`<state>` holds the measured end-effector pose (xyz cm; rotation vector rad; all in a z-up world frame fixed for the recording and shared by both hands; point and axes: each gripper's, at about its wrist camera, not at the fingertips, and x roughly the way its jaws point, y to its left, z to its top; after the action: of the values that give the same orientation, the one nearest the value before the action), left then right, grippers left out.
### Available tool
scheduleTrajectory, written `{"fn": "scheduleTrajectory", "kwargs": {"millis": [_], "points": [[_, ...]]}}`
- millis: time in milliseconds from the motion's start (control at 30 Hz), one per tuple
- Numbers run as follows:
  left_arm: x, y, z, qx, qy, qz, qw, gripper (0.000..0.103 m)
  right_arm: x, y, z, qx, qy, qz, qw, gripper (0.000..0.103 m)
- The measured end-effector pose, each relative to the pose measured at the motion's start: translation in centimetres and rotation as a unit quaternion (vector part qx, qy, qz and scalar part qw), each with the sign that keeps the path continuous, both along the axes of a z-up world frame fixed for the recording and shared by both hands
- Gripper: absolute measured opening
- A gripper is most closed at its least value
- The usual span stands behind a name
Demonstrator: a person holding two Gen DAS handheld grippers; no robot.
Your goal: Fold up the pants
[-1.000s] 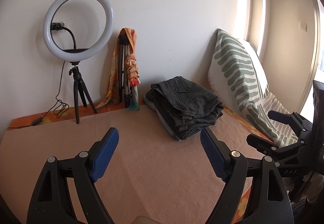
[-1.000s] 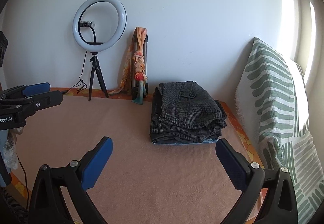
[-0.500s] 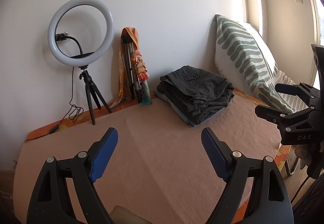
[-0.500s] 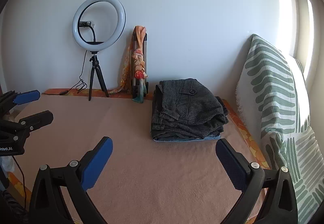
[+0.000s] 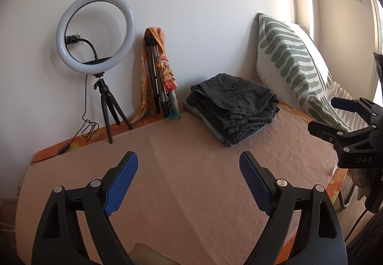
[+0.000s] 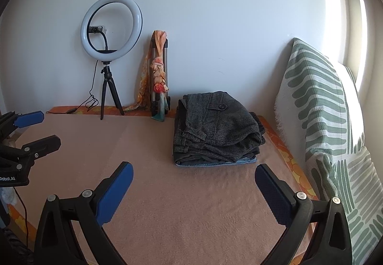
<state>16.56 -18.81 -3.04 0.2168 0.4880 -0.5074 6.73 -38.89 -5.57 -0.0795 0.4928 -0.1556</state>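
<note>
A stack of folded pants, dark grey tweed on top [image 5: 237, 102] [image 6: 213, 126] with blue denim at the bottom, lies at the far right of the peach blanket [image 5: 186, 169] [image 6: 167, 181]. My left gripper [image 5: 188, 162] is open and empty, held above the blanket well short of the stack. My right gripper [image 6: 193, 172] is open and empty, just in front of the stack. Each gripper shows in the other's view: the right one at the right edge of the left wrist view [image 5: 323, 116], the left one at the left edge of the right wrist view [image 6: 38, 129].
A ring light on a small tripod [image 5: 95, 32] [image 6: 111, 25] and a folded tripod wrapped in an orange scarf [image 5: 158, 73] [image 6: 159, 73] stand against the white back wall. A green-and-white patterned pillow [image 5: 292, 66] [image 6: 320, 109] leans at the right. A cable [image 5: 86, 126] trails at the back left.
Both grippers have drawn back from the stack and risen a little, still open. The folded pants have not moved.
</note>
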Motion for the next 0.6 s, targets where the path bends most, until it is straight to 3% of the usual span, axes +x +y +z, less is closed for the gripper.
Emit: {"fn": "scheduleTrajectory", "kwargs": {"millis": [600], "points": [[-0.35,-0.26,0.04,0.003,-0.004,-0.005,1.0,0.087,0.23,0.19,-0.11,0.0,0.003,0.002,1.0,0.103]]}}
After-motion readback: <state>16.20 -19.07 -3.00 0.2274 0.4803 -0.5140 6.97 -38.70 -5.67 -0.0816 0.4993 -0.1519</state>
